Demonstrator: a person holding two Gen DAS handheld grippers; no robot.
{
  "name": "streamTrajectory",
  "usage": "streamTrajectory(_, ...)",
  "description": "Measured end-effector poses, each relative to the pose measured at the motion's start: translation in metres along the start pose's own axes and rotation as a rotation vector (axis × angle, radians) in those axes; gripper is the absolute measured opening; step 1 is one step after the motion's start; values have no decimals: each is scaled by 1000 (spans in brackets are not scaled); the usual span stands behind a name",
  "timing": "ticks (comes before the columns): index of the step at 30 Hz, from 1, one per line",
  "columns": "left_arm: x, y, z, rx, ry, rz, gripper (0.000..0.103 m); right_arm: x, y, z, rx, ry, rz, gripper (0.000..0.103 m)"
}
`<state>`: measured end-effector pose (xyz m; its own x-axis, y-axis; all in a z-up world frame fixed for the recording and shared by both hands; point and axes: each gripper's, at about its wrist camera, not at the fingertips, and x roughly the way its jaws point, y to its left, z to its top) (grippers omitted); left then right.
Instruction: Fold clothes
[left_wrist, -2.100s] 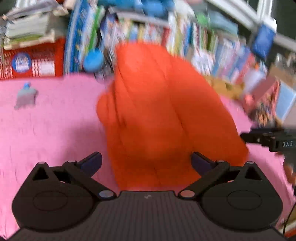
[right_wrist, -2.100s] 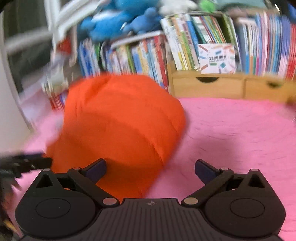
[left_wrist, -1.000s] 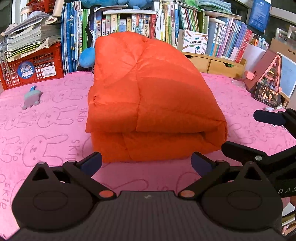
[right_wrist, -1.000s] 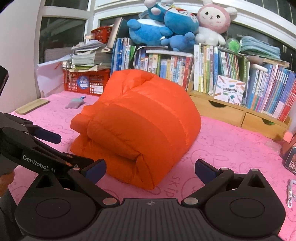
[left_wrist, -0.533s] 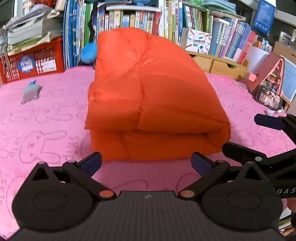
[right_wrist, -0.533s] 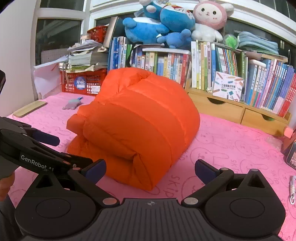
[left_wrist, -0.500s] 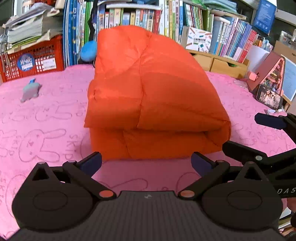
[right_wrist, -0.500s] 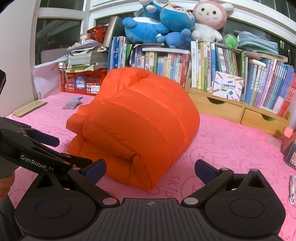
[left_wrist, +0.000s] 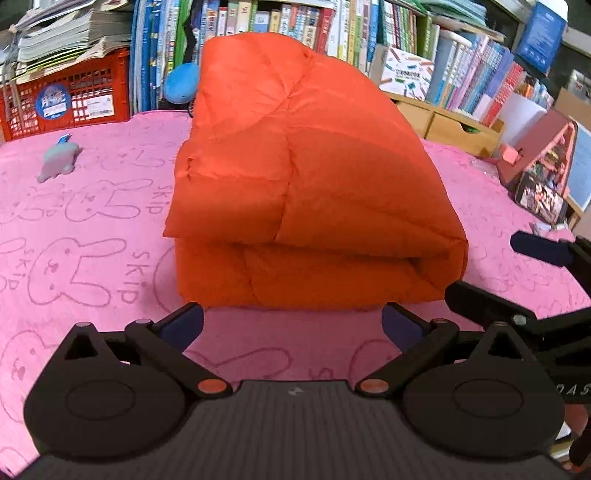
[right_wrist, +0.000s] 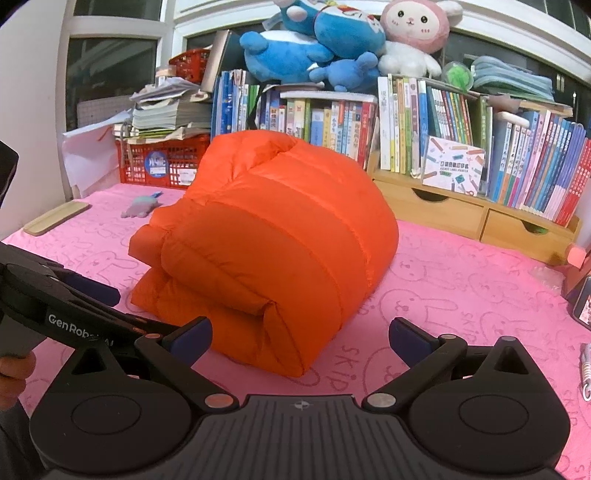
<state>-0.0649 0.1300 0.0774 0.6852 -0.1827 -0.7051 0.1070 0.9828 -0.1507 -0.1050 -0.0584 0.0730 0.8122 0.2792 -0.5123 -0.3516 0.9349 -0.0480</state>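
An orange puffy down jacket lies folded into a thick bundle on the pink bunny-print mat; it also shows in the right wrist view. My left gripper is open and empty, just short of the bundle's near edge. My right gripper is open and empty, close to the bundle's folded corner. Each gripper shows at the edge of the other's view.
A small grey-blue toy lies on the mat at the left. A red crate, bookshelves and wooden drawers line the back. A phone and a wooden block sit at the mat's edges.
Two seconds ago the jacket was blurred in motion; it now rests still and folded. Over the last half second the left gripper edged slightly closer; the right barely moved.
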Motion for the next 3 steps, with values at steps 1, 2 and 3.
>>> streamTrajectory(1, -1, -1, 0, -1, -10, 5, 103, 0, 1, 0, -1, 0, 1, 103)
streamTrajectory(2, -2, -1, 0, 2, -18, 10, 103, 0, 1, 0, -1, 1, 2, 103)
streamTrajectory(3, -2, -1, 0, 5, -20, 12, 103, 1, 1, 0, -2, 1, 4, 103)
